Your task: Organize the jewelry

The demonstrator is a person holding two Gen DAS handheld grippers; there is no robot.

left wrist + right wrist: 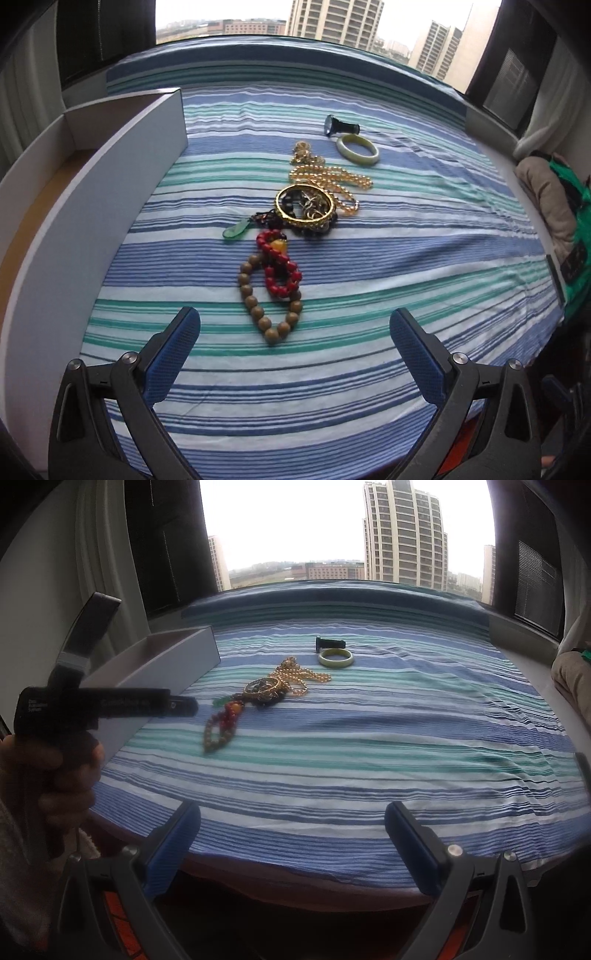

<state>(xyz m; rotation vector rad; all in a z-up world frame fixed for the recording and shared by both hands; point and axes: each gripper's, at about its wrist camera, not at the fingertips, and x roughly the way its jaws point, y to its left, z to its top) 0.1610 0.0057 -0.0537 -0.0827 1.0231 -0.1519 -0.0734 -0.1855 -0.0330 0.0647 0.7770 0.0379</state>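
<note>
Near the middle of the striped cloth (406, 258), the jewelry pile (295, 214) is lying in a loose line, apparently waiting to be sorted into the grey tray (110, 177) at the left. Both the left gripper (295, 354) and the right gripper (291, 838) are being held wide apart and empty. Nearest, a brown bead bracelet (266, 306) is being overlapped by red beads (280, 266); a gold bangle (304, 203), a pearl strand (332, 177), a pale green bangle (357, 149) and a dark watch (341, 127) are lying farther off.

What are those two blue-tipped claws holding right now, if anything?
Nothing. The left hand-held gripper and right hand-held gripper are both open with nothing between their fingers. The jewelry lies untouched on the striped cloth.
</note>
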